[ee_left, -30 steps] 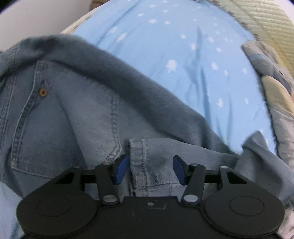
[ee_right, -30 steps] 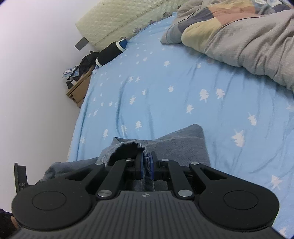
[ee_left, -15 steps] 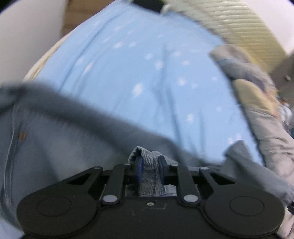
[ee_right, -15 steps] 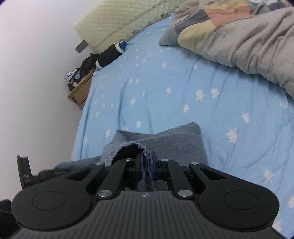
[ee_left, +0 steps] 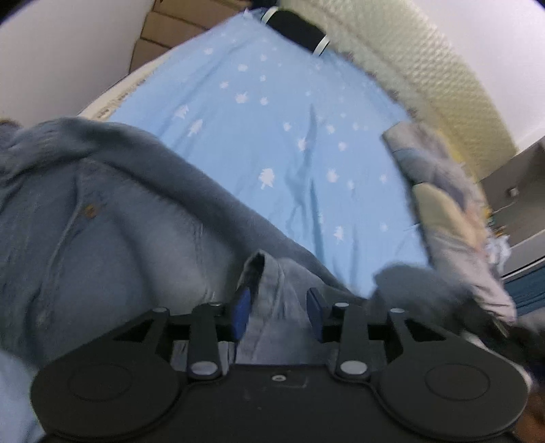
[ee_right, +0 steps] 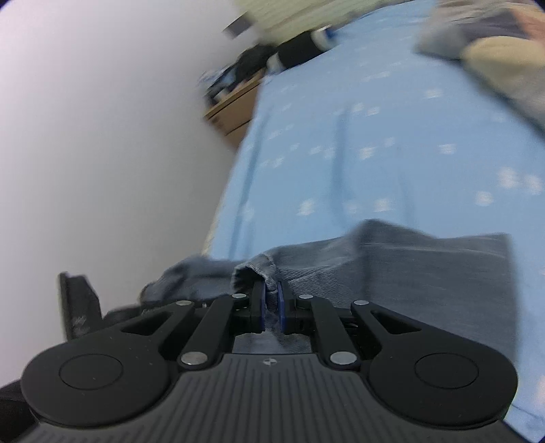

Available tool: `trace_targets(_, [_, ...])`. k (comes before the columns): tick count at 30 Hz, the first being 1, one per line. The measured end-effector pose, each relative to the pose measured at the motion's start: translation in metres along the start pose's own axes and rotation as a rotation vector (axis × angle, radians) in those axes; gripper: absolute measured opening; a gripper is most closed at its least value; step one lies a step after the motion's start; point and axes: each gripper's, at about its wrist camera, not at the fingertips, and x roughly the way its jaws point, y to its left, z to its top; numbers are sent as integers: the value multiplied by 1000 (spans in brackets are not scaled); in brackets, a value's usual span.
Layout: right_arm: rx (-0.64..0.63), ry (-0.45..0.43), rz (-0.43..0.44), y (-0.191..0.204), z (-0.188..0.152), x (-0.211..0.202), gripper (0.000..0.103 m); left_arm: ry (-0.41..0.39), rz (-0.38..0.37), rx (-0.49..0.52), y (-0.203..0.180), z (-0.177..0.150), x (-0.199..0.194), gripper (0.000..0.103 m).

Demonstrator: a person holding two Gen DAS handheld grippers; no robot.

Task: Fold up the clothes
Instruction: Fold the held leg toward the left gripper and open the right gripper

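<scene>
Blue denim jeans (ee_left: 119, 238) lie spread on the light blue bed sheet (ee_left: 272, 136), back pocket up. My left gripper (ee_left: 277, 306) is low over a raised hem fold. Its jaws are opening, and the denim sits loosely between the blue pads, draped against the left pad (ee_left: 242, 306). In the right wrist view, my right gripper (ee_right: 270, 306) is shut on another hem edge of the jeans (ee_right: 408, 265), lifted a little off the sheet (ee_right: 374, 136).
A patchwork quilt (ee_left: 449, 211) is bunched along the right side of the bed. At the far end lie a black roll (ee_left: 296, 29) and a pale textured headboard cushion (ee_left: 442, 78). A wooden cabinet (ee_right: 231, 112) with dark items stands by the white wall.
The left jaws closed on the hem fold, then spread apart again with the denim still between them. Both views rose and swung; the right gripper kept its grip on the hem.
</scene>
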Motion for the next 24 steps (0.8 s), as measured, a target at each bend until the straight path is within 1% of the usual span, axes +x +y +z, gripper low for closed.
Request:
trace_targets(1, [-14,17,13,6,3,14,8,-5,-8,-7,2,-7,-9,33])
trace_targets(3, [-44,53,36,18,8,42,8,-7,-16,-17,5,-21,-24,37])
trace_targets(5, [-81,92,34,27,12,71,8,-1,-16,-18,6,-35,-34,41])
trace_targets(6, [-97,109,29,30,13,83,10,3,-18,-21,7,-40,-36,43])
trace_targets(7, [-115,124,22,33,14,94,13,8,-22,-27,9,-45,-38,44])
trace_targets(8, [-136,135,14,35,16,101,18,13,-31,-38,10,-48,-38,47])
trace_targets(10, [-156,149,1,36,19,104,27,12,-35,-56,10,-52,-36,50])
trace_targets(12, [-161,131,2,33,22,94,45,10,-45,-72,10,-53,-32,56])
trace_targets(13, [-164,112,2,29,22,83,47,11,-51,-77,10,-53,-29,57])
trace_targets(15, [-164,80,-17,18,20,60,47,20,-62,-76,7,-52,-19,59])
trace_targets(17, [-141,49,-65,-2,16,34,49,27,-70,-69,2,-50,-10,60])
trace_targets(18, [-116,37,-98,-16,12,22,49,28,-67,-59,-1,-50,-5,61])
trace_targets(22, [24,15,-264,-81,-17,-21,50,24,-7,-24,-10,-48,14,61])
trace_targets(24, [94,13,-345,-111,-35,-37,50,19,20,-12,-12,-46,23,55])
